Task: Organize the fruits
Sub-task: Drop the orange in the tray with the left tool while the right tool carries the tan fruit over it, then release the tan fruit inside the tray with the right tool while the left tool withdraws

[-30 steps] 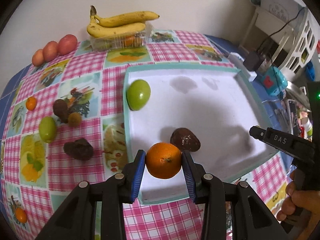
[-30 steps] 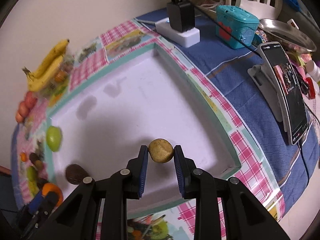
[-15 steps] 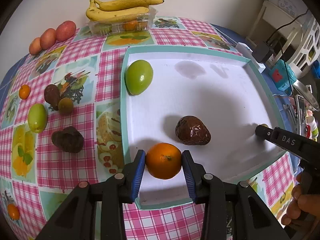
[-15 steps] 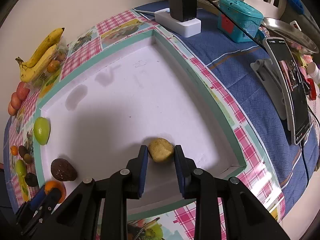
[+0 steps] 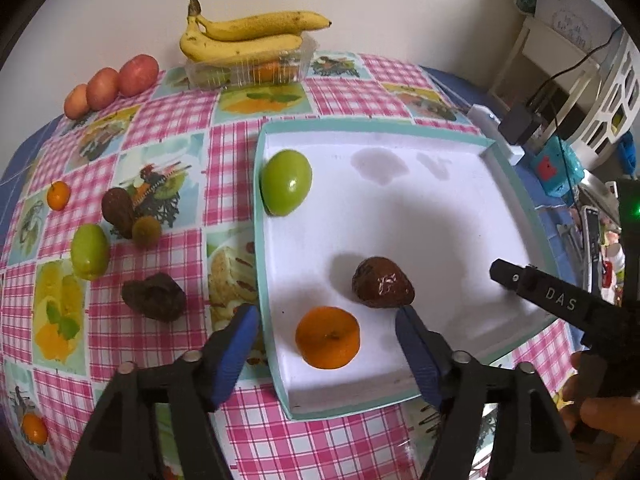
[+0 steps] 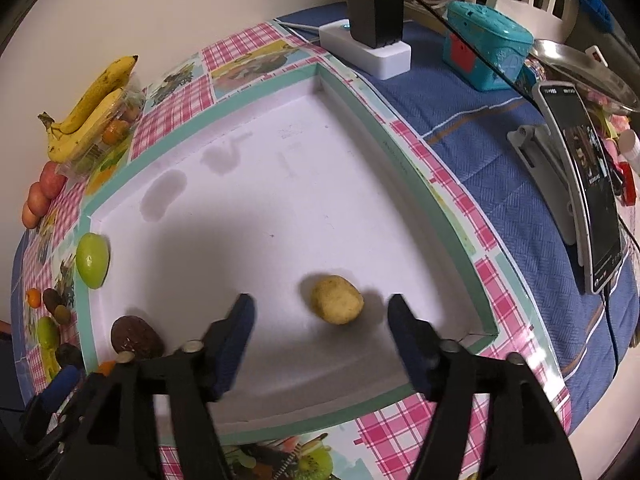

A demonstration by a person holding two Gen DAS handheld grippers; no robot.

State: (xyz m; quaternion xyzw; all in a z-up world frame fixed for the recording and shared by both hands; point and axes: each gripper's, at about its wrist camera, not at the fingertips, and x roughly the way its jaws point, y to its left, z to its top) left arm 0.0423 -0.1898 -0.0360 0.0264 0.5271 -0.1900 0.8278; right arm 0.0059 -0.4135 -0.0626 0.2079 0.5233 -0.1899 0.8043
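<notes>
While your left gripper (image 5: 326,322) stands wide around the orange (image 5: 327,337), which lies inside the white tray (image 5: 420,216) near its front edge, your right gripper (image 6: 320,312) is spread wide around the yellowish fruit (image 6: 337,305) in the tray's right front corner.

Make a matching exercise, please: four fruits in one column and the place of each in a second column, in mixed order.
Fruits
1. orange
2. bananas
3. yellow-brown fruit
4. three red fruits

Places
A. on a clear plastic box by the wall
B. in the white tray, between the open jaws of the left gripper
C. in a row on the tablecloth
D. in the tray, between the open jaws of the right gripper

Pairs: 1-B, 2-A, 3-D, 4-C
</notes>
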